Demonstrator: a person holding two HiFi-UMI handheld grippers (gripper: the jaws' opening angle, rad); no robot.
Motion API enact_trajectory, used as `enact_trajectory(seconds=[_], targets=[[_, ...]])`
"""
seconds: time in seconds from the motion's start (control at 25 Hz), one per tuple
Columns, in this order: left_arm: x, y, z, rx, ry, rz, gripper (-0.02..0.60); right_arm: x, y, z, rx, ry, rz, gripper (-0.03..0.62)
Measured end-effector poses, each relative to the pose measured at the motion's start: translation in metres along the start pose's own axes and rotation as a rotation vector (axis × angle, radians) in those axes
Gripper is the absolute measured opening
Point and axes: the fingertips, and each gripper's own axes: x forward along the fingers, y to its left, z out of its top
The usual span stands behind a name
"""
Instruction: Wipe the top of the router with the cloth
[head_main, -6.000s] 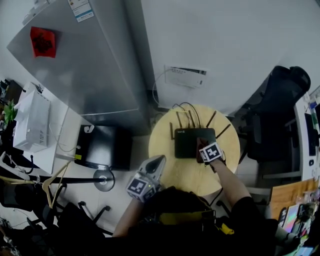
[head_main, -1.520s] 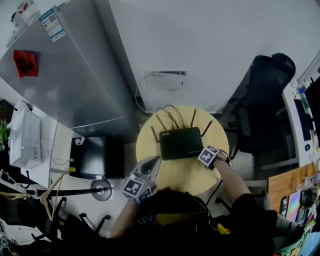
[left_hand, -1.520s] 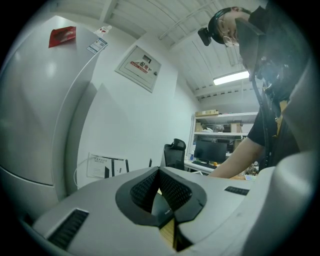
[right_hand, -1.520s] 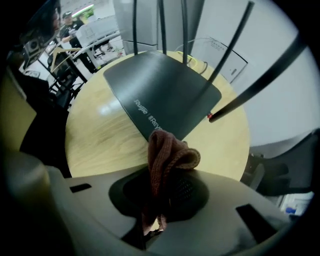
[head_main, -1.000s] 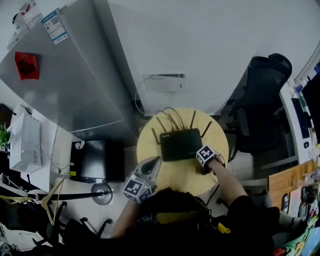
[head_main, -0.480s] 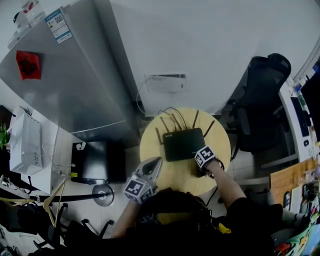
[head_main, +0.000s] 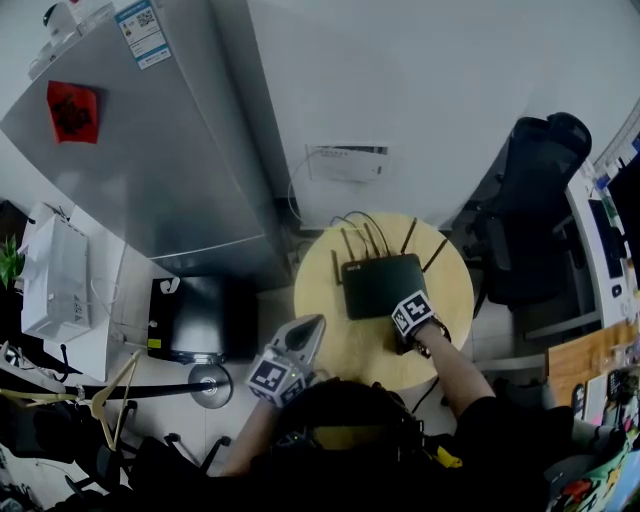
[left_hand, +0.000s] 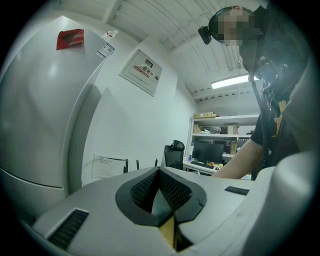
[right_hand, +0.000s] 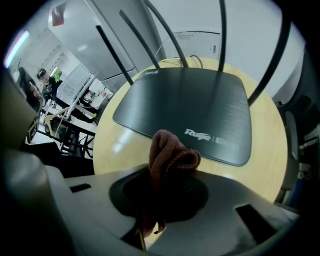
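A flat black router with several upright antennas lies on the round wooden table. My right gripper is shut on a bunched brown cloth, held just off the router's near edge, above the tabletop. My left gripper hangs off the table's left side, raised, with its jaws pressed together and nothing between them.
A grey fridge stands at the left, a black box on the floor beside the table. A black office chair sits at the right. A white wall unit with cables hangs behind the table.
Over six seconds my right gripper with the cloth came back off the router's top toward its near right corner. The head view shifted slightly. The left gripper stayed put.
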Motion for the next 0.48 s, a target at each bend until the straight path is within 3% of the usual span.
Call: enact_trajectory(seconds=[0.28, 0.48], targets=[[-0.033, 0.032, -0.006, -0.007, 0.031, 0.005, -0.003, 0.008, 0.022, 0.009, -0.021, 0.000, -0.049, 0.063], [-0.043, 0.043, -0.006, -0.002, 0.041, -0.023, -0.003, 0.013, 0.045, 0.018, 0.012, -0.020, -0.018, 0.063]])
